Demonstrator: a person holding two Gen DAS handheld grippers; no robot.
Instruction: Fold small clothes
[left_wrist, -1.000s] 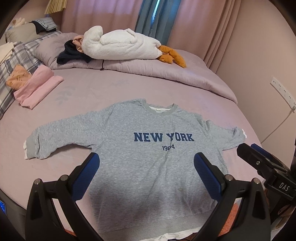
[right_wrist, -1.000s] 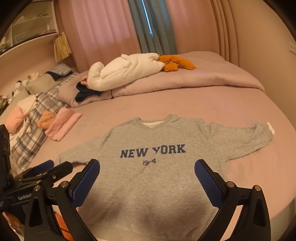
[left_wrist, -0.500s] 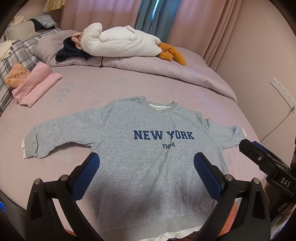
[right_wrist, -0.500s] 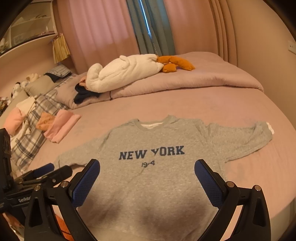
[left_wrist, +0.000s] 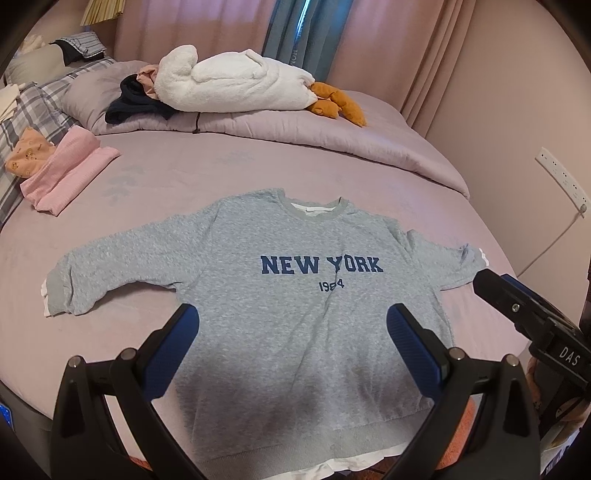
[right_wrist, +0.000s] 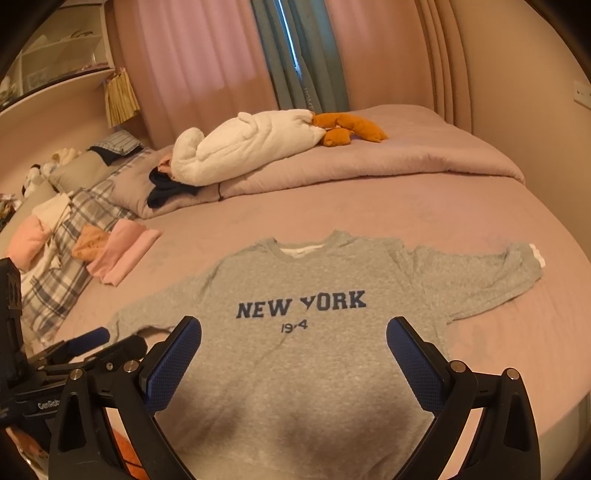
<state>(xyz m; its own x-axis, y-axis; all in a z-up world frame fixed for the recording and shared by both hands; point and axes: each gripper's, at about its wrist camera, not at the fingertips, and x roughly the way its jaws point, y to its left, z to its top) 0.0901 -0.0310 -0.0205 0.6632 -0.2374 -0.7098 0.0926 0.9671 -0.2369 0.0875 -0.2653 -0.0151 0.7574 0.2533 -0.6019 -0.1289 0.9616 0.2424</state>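
A grey sweatshirt (left_wrist: 295, 295) printed NEW YORK lies flat, front up, on the lilac bed, both sleeves spread out; it also shows in the right wrist view (right_wrist: 314, 332). My left gripper (left_wrist: 291, 325) is open and empty, held above the lower body of the sweatshirt. My right gripper (right_wrist: 293, 339) is open and empty above the same area. The right gripper shows at the right edge of the left wrist view (left_wrist: 517, 306). The left gripper shows at the left edge of the right wrist view (right_wrist: 96, 343).
Folded pink clothes (left_wrist: 66, 173) and an orange garment (left_wrist: 27, 157) lie at the left of the bed. A white plush with orange feet (left_wrist: 236, 85) rests on the rolled duvet (left_wrist: 332, 133) at the back. Plaid bedding (right_wrist: 66, 258) lies left. A wall socket strip (left_wrist: 561, 177) is right.
Both grippers have shifted slightly; the sweatshirt sits a little lower in the right wrist view. Nothing was grasped and the sweatshirt has not moved.
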